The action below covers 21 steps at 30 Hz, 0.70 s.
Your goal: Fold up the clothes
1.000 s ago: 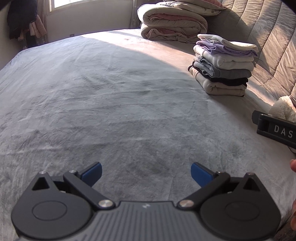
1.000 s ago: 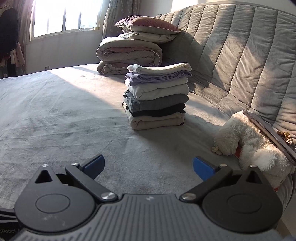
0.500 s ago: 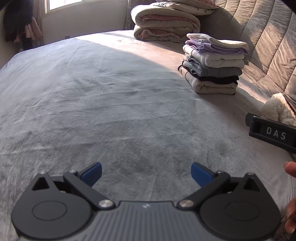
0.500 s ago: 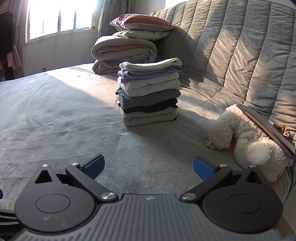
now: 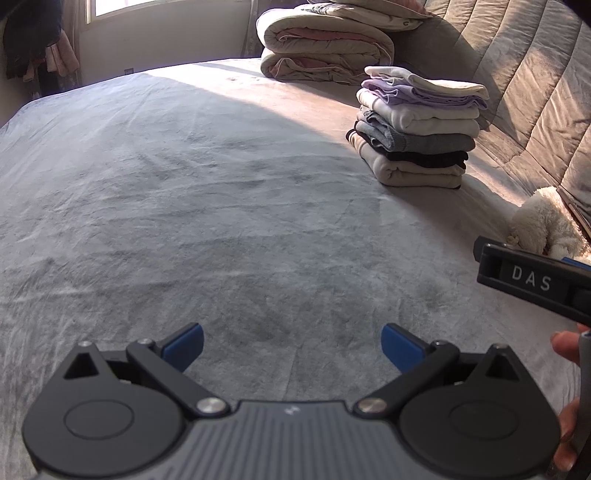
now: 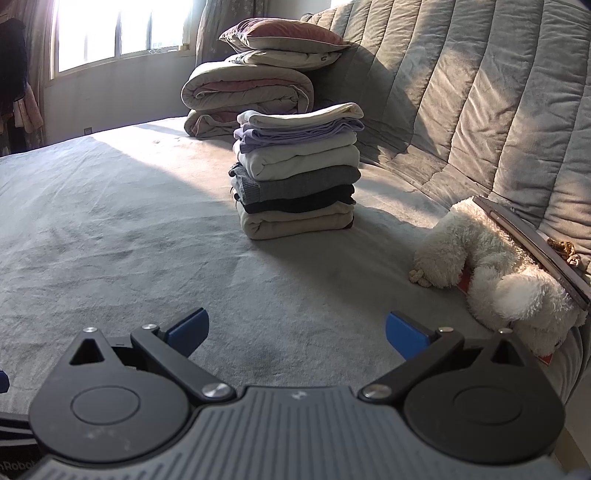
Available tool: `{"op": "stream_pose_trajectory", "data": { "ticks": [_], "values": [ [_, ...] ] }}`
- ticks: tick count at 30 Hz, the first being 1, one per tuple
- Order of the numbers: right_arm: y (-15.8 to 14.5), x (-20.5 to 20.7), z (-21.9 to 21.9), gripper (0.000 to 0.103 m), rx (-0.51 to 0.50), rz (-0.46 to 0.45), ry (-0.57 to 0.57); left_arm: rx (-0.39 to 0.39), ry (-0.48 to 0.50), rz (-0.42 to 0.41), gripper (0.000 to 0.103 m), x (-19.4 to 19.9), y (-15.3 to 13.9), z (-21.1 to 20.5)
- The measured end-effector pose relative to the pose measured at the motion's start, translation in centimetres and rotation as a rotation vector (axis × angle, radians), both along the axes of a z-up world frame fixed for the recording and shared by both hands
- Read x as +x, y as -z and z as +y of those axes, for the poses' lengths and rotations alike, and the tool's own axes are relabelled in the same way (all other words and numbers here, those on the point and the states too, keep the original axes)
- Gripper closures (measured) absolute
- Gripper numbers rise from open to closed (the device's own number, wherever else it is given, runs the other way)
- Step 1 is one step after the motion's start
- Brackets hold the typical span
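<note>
A stack of several folded clothes, cream on top and beige at the bottom, stands on the grey bed near the padded headboard. My left gripper hovers low over bare bedding, open, nothing between its blue pads. My right gripper is open too, facing the stack from a short distance. In the left wrist view the right gripper's black body shows at the right edge, with a hand below it.
A rolled quilt with pillows on top lies behind the stack. A white plush toy rests against a flat dark slab by the headboard. Window at the back left.
Both views have shifted a little between frames, so the clothes stack sits further left and lower in each. Both grippers stay open and empty.
</note>
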State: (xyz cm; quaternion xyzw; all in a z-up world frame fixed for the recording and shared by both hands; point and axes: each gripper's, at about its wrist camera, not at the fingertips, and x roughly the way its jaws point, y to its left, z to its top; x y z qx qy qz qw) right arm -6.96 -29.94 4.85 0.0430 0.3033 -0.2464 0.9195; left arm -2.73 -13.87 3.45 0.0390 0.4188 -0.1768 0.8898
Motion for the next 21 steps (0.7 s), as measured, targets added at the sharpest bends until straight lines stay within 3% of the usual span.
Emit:
{"op": "stream_pose_trajectory", "data": {
  "ticks": [21],
  "values": [
    [0.23, 0.3, 0.75, 0.0, 0.005, 0.017, -0.022, 0.0, -0.04, 0.007, 0.001, 0.68, 0.22, 0.61]
  ]
}}
